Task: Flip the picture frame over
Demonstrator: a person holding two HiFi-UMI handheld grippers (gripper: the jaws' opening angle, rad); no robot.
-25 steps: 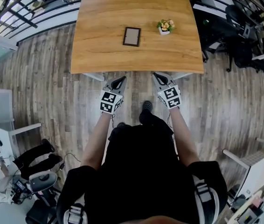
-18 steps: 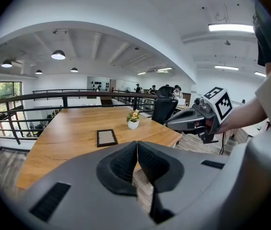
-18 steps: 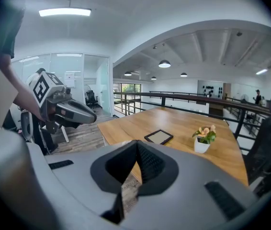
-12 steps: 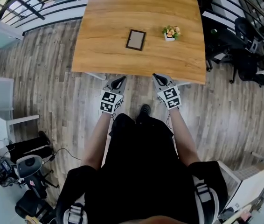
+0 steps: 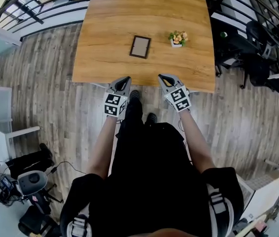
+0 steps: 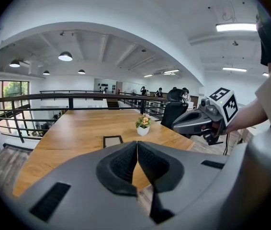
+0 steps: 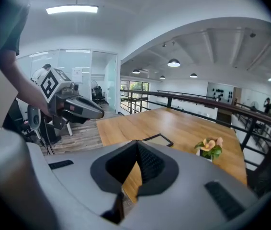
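Note:
A small dark-rimmed picture frame (image 5: 140,47) lies flat on the wooden table (image 5: 105,58), a little in from its near edge; it also shows as the frame (image 6: 112,140) and the frame (image 7: 157,139) in the two gripper views. My left gripper (image 5: 124,79) and right gripper (image 5: 162,76) hover side by side at the table's near edge, both shut and empty, well short of the frame. In the left gripper view my left gripper (image 6: 137,143) points over the table; in the right gripper view the right gripper (image 7: 136,142) does the same.
A small white pot with flowers (image 5: 177,38) stands on the table to the right of the frame. Black office chairs (image 5: 258,43) and desks stand to the right, a railing (image 5: 36,9) at the far left. Grey equipment (image 5: 28,184) lies on the wooden floor behind me.
Both grippers have moved forward from over the floor to the table's near edge as the person stepped closer. Jaws stayed shut. The frame has not moved.

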